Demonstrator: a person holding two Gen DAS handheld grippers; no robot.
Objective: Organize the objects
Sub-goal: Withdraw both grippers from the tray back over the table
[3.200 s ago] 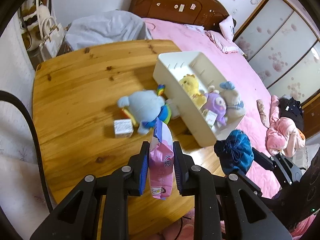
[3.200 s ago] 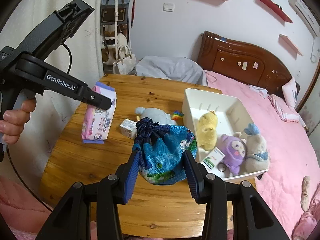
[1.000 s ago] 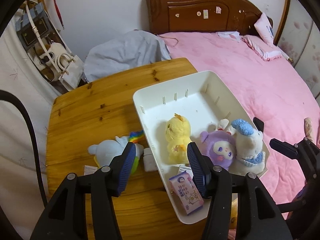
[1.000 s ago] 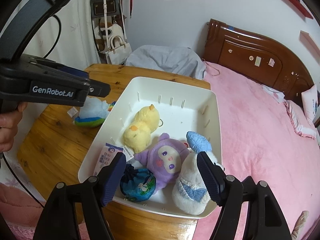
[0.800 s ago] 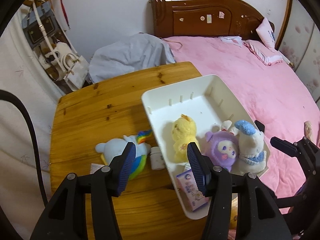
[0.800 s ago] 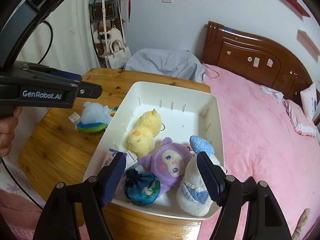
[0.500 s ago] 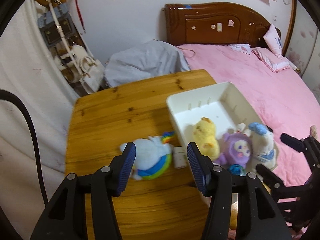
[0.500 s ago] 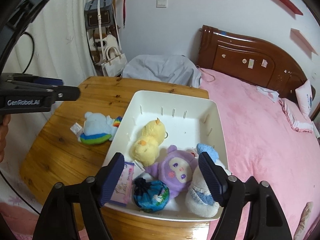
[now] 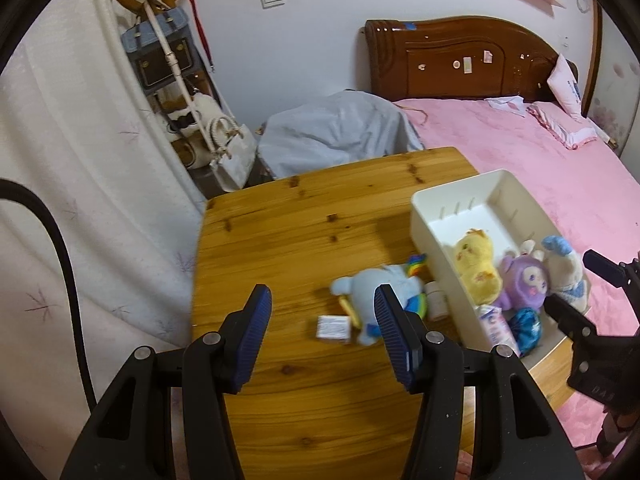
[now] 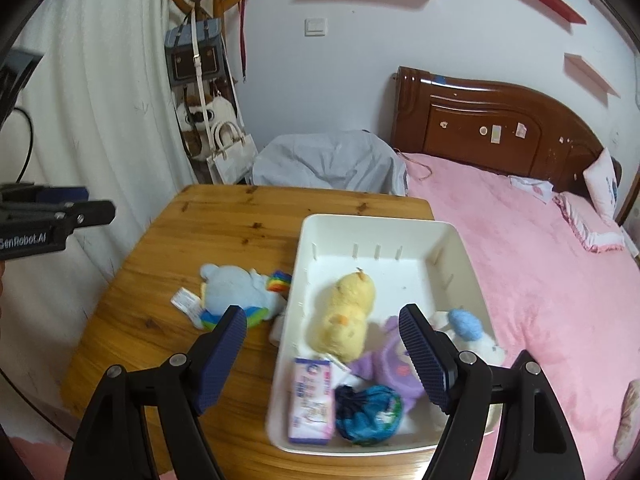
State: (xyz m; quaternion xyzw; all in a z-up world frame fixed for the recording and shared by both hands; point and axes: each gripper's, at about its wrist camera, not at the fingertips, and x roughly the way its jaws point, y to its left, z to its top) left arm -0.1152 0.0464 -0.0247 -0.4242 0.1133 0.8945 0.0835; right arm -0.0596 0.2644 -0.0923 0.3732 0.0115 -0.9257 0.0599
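Observation:
A white bin (image 10: 452, 248) (image 9: 472, 196) sits on the wooden table's right side. It holds a yellow chick plush (image 10: 346, 312), a purple plush (image 10: 396, 372), a white and blue plush (image 10: 468, 332), a pink wipes pack (image 10: 312, 404) and a blue drawstring pouch (image 10: 368, 408). A light blue unicorn plush (image 9: 372, 292) (image 10: 236, 292) lies on the table left of the bin, with a small white bottle (image 9: 436, 300) and a small box (image 9: 334, 326) beside it. My left gripper (image 9: 322, 332) is open and empty above the table. My right gripper (image 10: 324, 356) is open and empty above the bin.
The wooden table (image 9: 288, 232) stands against a pink bed (image 10: 540, 248) with a dark headboard. A grey covered bundle (image 9: 336, 136) lies behind the table. Bags hang on a coat rack (image 10: 204, 92) at the back left. A white curtain (image 9: 80, 160) hangs left.
Both grippers released their loads into the bin: wipes pack from the left, blue pouch from the right. Both have since pulled back and up, open; the left has swung left over the table.

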